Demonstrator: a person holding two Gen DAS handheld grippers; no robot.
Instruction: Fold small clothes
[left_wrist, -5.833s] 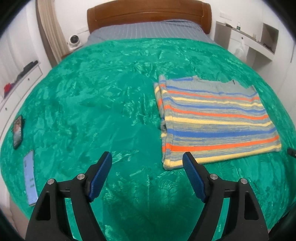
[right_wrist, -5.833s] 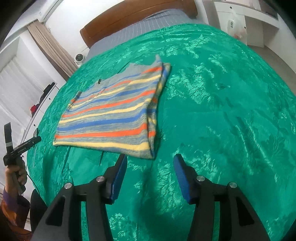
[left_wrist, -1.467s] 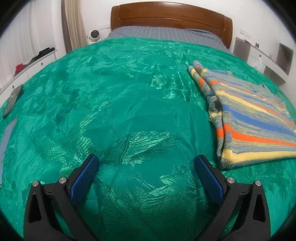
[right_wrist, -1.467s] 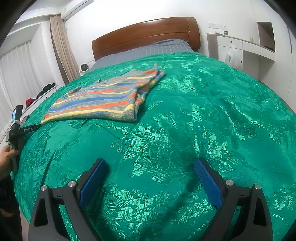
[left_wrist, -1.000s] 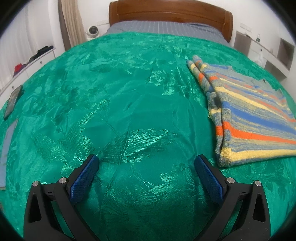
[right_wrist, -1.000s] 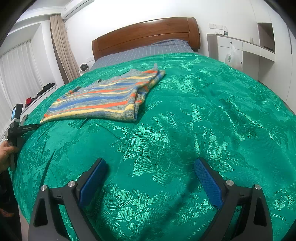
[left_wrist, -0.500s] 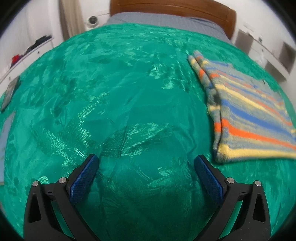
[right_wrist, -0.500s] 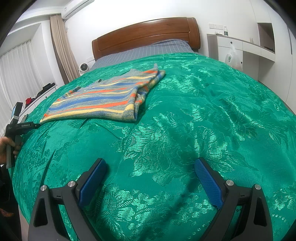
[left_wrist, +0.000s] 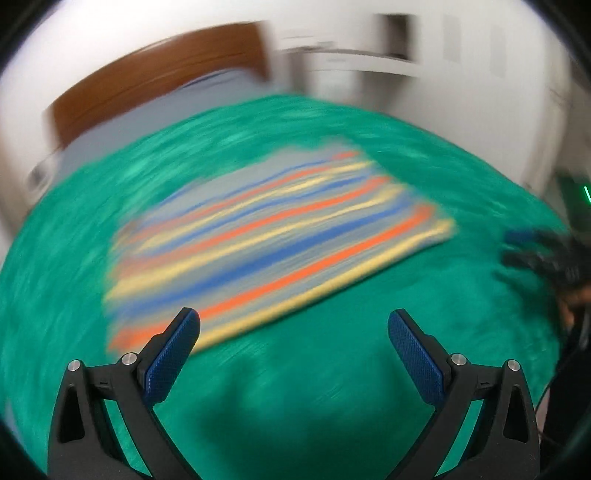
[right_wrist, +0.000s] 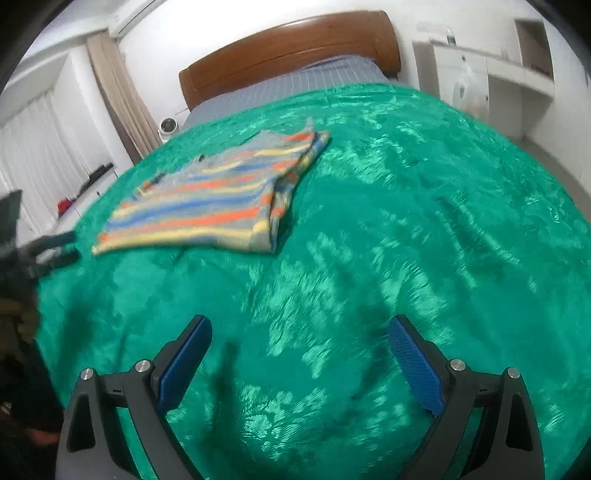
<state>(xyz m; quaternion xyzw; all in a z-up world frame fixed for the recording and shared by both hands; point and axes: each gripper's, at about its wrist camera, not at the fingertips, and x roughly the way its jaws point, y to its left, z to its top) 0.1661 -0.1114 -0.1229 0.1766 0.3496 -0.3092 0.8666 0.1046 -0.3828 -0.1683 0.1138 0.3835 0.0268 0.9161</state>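
We hold the left gripper (left_wrist: 293, 328) low over the green bedspread (left_wrist: 332, 387), jaws spread wide, empty, facing the folded striped sweater's (left_wrist: 273, 243) near edge. Our right gripper (right_wrist: 299, 334) hovers wide apart too, well clear of the sweater, with bare bedspread all around. The left view is blurred.

Right hand-held gripper (right_wrist: 299, 339) spread wide over green bedspread (right_wrist: 424, 206); folded striped sweater (right_wrist: 207, 199) far left.
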